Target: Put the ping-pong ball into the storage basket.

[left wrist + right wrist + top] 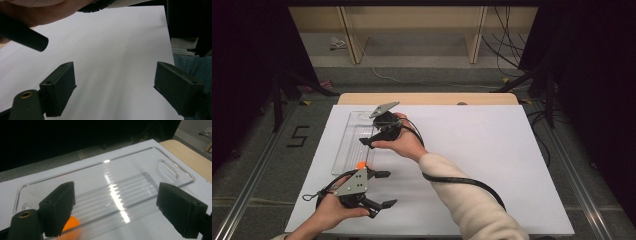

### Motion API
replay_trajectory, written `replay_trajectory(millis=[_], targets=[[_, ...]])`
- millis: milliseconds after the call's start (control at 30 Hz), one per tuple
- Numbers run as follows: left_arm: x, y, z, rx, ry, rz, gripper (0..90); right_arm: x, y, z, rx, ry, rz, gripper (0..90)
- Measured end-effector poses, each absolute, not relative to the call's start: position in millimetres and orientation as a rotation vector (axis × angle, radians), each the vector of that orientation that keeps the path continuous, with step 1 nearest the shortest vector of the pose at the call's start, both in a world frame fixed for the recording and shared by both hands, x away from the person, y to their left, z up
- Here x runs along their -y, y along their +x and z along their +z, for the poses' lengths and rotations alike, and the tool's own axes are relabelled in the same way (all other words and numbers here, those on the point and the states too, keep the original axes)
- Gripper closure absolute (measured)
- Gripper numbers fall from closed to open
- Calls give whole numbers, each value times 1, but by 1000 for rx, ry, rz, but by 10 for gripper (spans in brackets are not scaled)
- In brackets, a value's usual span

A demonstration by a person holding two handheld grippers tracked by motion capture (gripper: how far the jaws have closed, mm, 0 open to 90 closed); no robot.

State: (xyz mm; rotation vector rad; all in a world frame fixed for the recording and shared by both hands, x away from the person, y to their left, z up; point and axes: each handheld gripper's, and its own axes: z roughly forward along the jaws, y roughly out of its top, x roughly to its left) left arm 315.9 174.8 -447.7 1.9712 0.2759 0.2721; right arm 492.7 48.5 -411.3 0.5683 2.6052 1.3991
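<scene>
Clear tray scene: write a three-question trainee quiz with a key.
1. True or false: the orange ball lies at the near end of the clear tray.
2. Which is closer to the tray: A) left gripper B) right gripper?
3. The right gripper's jaws stand ____.
Key: 1 true; 2 B; 3 open, with nothing between them.

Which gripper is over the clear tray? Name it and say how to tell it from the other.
The right gripper, open, hangs over the clear tray, pointing toward the table's left. The left gripper is nearer the person, over bare white table, jaws wide.
</scene>
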Motion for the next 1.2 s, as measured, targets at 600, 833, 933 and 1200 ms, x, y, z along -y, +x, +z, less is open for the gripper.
replay_trajectory(millis=[600, 833, 933, 1200], targets=[[-175, 316, -448, -276, 1976, 277, 166, 3, 491, -413, -2558, 669, 1379, 163], [-175, 316, -448, -275, 1975, 277, 167, 20, 490, -414, -2546, 703, 1366, 163], [-175, 316, -448, -275, 1974, 276, 166, 27, 489, -415, -2537, 713, 1363, 163], [-175, 316, -448, -273, 1977, 277, 166, 47, 486, -415, -2519, 745, 1353, 163]])
